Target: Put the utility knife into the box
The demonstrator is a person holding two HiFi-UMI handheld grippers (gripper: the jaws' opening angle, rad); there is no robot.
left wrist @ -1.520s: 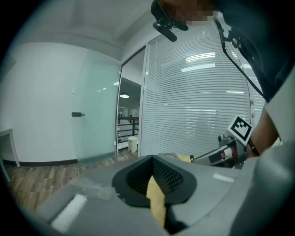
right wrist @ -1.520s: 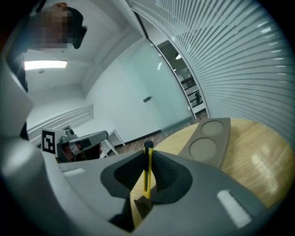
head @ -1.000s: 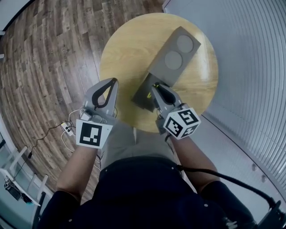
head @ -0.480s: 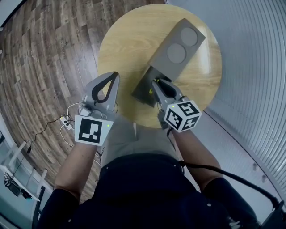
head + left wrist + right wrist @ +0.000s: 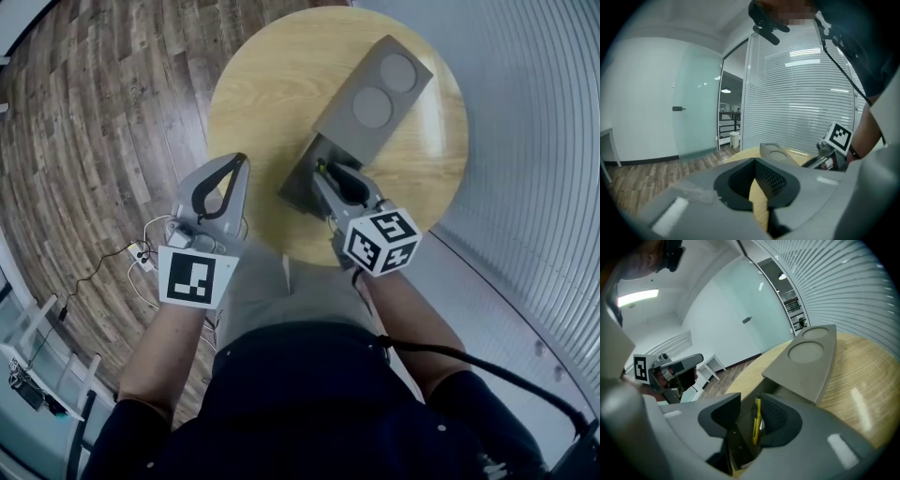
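Observation:
A grey box [image 5: 302, 186] lies on the round wooden table [image 5: 267, 84], its lid [image 5: 373, 89] slid away toward the far side. My right gripper [image 5: 330, 178] points down into the open near end. Its jaws have just been opening. The yellow utility knife [image 5: 756, 420] stands on edge between them, close to the right-hand pad and apart from the left one, inside the box [image 5: 806, 357]. My left gripper [image 5: 242, 161] hovers at the table's near left edge, fingertips together and nothing in them. In the left gripper view the box [image 5: 776, 151] lies ahead.
A white power strip with cables [image 5: 141, 269] lies on the wood-plank floor to the left. A wall of slatted blinds [image 5: 544, 141] runs along the right. The table's near rim is just under both grippers, next to my lap.
The right gripper's jaws have spread apart around the yellow knife, and the gripper has sunk slightly toward the box. The left gripper has stayed put.

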